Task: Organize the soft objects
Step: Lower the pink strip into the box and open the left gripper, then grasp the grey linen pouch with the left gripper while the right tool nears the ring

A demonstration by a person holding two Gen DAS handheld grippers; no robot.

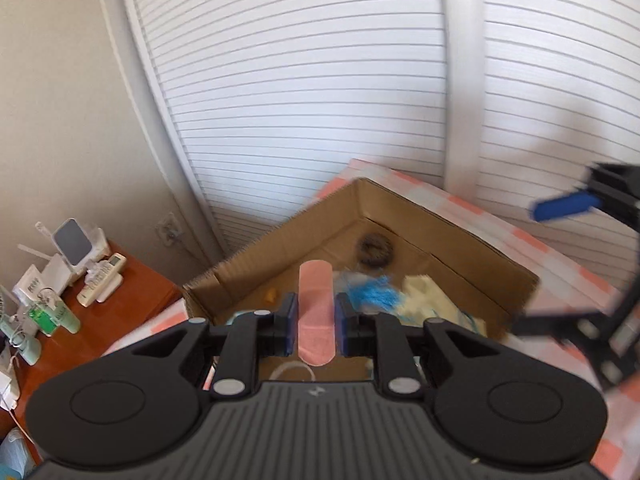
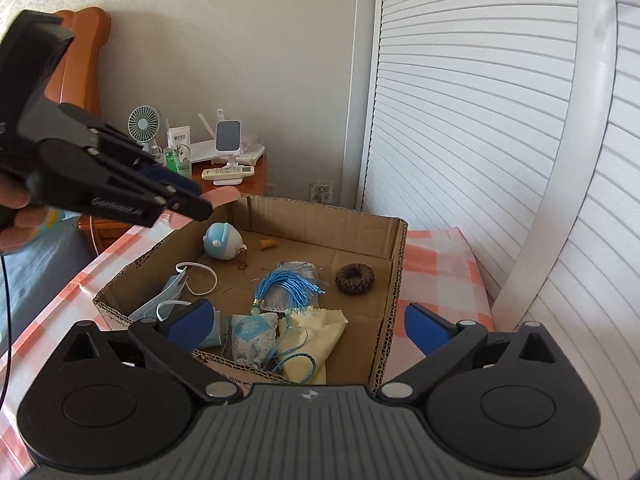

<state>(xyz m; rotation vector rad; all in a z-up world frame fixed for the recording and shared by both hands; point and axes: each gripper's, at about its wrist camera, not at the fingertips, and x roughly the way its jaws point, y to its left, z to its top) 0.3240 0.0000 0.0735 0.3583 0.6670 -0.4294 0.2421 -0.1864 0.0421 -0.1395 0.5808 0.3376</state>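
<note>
A pink adhesive bandage (image 1: 316, 312) stands between the pads of my left gripper (image 1: 316, 316), which are slightly apart and do not seem to press it. That gripper hovers over the far left rim of an open cardboard box (image 2: 396, 264). In the right wrist view the left gripper (image 2: 200, 204) shows the bandage's tip (image 2: 224, 196) poking out. My right gripper (image 2: 310, 324) is wide open and empty above the box's near edge. Inside lie a blue face mask (image 2: 160, 300), a blue-white plush (image 2: 222, 242), a blue tassel (image 2: 288, 284), a brown scrunchie (image 2: 355, 278), a patterned sachet (image 2: 252, 332) and a yellow cloth (image 2: 316, 336).
The box sits on a pink-and-white checked tablecloth (image 2: 436, 264). White louvred doors (image 2: 460, 120) stand close behind and to the right. A wooden nightstand (image 2: 256, 184) at the left carries a small fan (image 2: 143, 124), a remote and bottles. A person's hand (image 2: 16, 208) holds the left gripper.
</note>
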